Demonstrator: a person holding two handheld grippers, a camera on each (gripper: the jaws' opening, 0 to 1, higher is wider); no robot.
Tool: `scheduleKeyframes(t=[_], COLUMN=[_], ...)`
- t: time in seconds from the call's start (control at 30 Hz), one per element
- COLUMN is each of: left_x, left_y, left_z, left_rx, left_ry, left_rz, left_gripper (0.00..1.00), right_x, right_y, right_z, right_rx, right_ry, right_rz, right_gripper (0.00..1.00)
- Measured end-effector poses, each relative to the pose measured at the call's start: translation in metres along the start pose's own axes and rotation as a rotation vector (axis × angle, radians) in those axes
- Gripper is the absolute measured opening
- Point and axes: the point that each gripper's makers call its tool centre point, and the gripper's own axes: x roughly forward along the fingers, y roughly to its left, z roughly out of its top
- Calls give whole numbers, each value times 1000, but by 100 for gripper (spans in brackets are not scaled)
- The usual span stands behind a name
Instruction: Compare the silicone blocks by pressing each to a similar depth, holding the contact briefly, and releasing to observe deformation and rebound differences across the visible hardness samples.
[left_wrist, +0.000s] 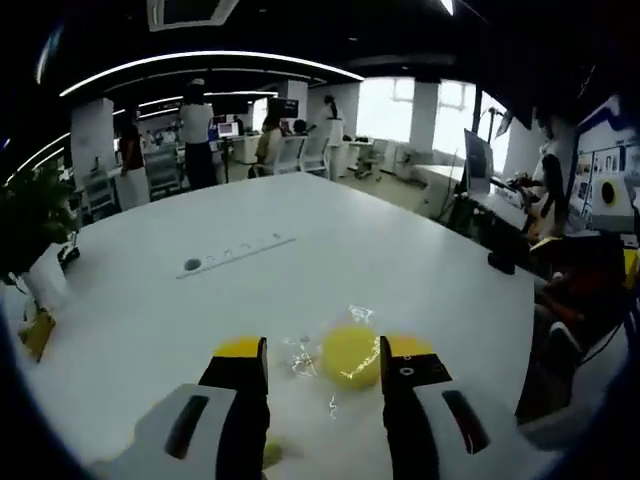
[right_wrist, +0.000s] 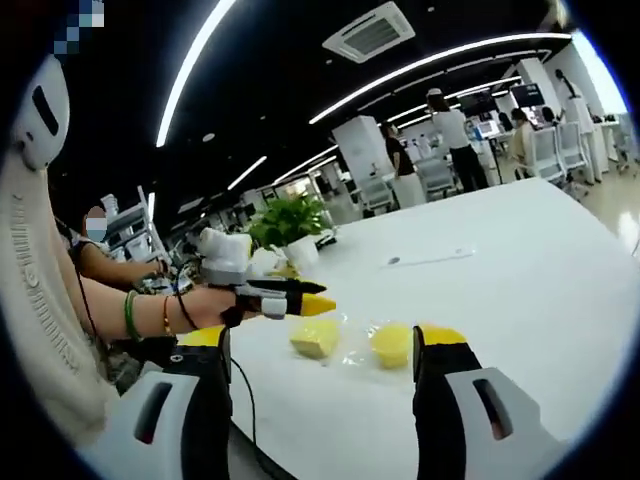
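1. The left gripper (left_wrist: 324, 365) is standing with its jaws wide apart over the near edge of the white table (left_wrist: 300, 290), holding nothing.
2. In the left gripper view, a round yellow silicone block (left_wrist: 349, 353) is lying on the table between the jaws, closer to the right jaw and just beside it; whether it is touching that jaw is not clear.
3. Clear plastic wrapping (left_wrist: 305, 358) is lying crumpled around and beside that block, glinting on the tabletop.
4. The right gripper (right_wrist: 320, 350) is also gaping wide, its yellow-tipped jaws empty and raised above the table's near edge.
5. In the right gripper view, two yellow silicone pieces are sitting near the table's edge between the jaws: a squarer block (right_wrist: 314, 337) to the left and the round yellow silicone block (right_wrist: 392, 344) to the right, with a film of clear plastic between them.
6. The left gripper (right_wrist: 322, 302) is coming into the right gripper view from the left, held by a person's hand (right_wrist: 205, 305) wearing wrist bands, its yellow tip hovering just above the squarer block.
7. A potted green plant (right_wrist: 290, 222) is standing at the table's far left corner in the right gripper view.
8. People are standing and sitting at desks beyond the table's far edge.
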Motion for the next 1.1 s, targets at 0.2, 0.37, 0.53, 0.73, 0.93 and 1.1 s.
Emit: scheduleKeyframes(t=[0.2, 0.37, 0.53, 0.73, 0.93, 1.1], left_x=[-64, -117, -167, -200, -213, -216], left_y=[2, 6, -2, -4, 0, -1], left_z=[6, 7, 11, 3, -10, -18], left_rx=[-37, -37, -42, -66, -65, -93], left_ry=[-110, -178, -264, -290, -291, -270], left_rz=[10, 22, -34, -80, -98, -107], left_gripper=[41, 42, 56, 71, 75, 75], right_x=[-7, -4, -4, -8, -6, -9], right_y=[23, 44, 53, 47, 46, 54], right_z=[-4, -2, -13, -12, -16, -22], right_rx=[-27, -32, -138, -127, -107, -133], right_ry=[-20, -79, -16, -17, -13, -2], right_rz=[8, 29, 27, 6, -32, -40], right_gripper=[73, 80, 84, 86, 93, 92])
